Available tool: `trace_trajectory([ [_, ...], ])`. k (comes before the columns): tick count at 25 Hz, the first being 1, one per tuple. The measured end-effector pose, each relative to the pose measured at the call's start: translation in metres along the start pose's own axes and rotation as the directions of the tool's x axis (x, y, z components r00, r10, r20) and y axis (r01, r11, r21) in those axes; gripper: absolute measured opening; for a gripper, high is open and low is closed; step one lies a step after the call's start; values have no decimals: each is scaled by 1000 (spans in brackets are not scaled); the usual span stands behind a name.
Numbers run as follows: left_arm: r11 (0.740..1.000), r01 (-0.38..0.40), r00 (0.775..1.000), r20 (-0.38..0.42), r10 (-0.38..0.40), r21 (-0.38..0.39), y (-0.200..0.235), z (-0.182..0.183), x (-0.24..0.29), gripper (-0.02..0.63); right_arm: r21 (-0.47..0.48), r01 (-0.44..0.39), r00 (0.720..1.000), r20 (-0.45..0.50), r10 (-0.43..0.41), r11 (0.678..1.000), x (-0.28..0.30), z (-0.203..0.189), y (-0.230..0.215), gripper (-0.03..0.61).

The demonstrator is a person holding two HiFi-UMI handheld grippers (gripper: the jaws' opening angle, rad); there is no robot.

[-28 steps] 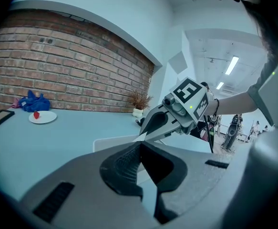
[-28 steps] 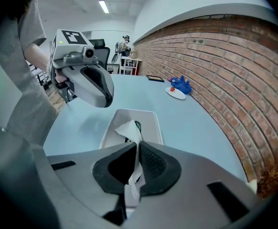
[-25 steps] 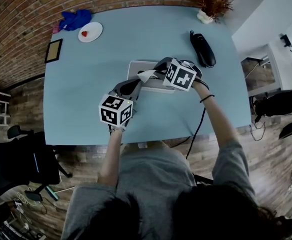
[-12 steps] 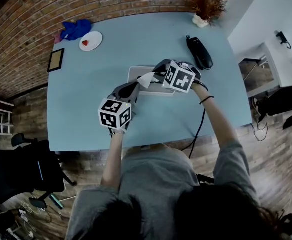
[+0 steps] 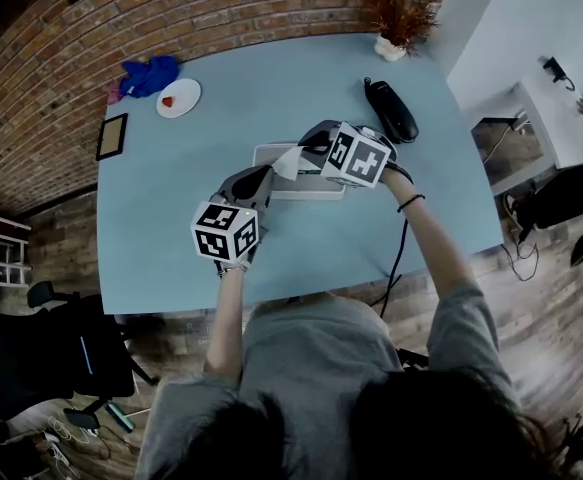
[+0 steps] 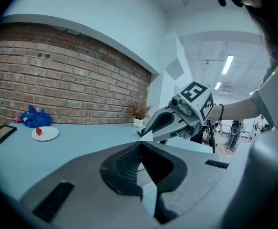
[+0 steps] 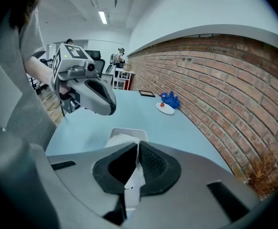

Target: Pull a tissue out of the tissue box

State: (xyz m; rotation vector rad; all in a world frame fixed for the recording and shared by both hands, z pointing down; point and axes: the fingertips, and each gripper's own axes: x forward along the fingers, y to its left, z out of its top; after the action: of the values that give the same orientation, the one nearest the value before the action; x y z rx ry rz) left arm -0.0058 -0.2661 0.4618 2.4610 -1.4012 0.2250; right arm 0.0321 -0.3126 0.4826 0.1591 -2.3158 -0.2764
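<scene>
The right gripper (image 7: 138, 146) pinches a white tissue (image 5: 287, 160) tight between closed jaws, the sheet rising from the tissue box (image 5: 316, 187) on the blue table (image 5: 171, 188). The left gripper (image 6: 139, 146) hovers by the box's left end, its jaws together on nothing.

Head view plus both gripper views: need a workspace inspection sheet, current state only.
Surface: blue table, flat top.
Job's things: tissue box mid-table; white tissue rising out of it.
Clutter: plate with a red item, blue cloth and picture frame at the far left; black handset and potted plant at the far right.
Grippers: right gripper shut on the tissue above the box; left gripper shut, empty, by the box's left end.
Cables: one dark cable runs from near the right wrist over the table's near edge.
Surroundings: brick wall, office chair, wood floor.
</scene>
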Motion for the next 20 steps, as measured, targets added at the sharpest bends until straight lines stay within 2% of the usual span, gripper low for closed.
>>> trace_trajectory([
  [11,1000,3,1000,28,-4,23,-3,13,-5,3,-21,22,1000,19,-22,1000,-12,8,4,2],
  [20,999,6,999,46,-8,38,-7,21,-7,3,8,65,996,62,-65,998,-25,13,3,2],
])
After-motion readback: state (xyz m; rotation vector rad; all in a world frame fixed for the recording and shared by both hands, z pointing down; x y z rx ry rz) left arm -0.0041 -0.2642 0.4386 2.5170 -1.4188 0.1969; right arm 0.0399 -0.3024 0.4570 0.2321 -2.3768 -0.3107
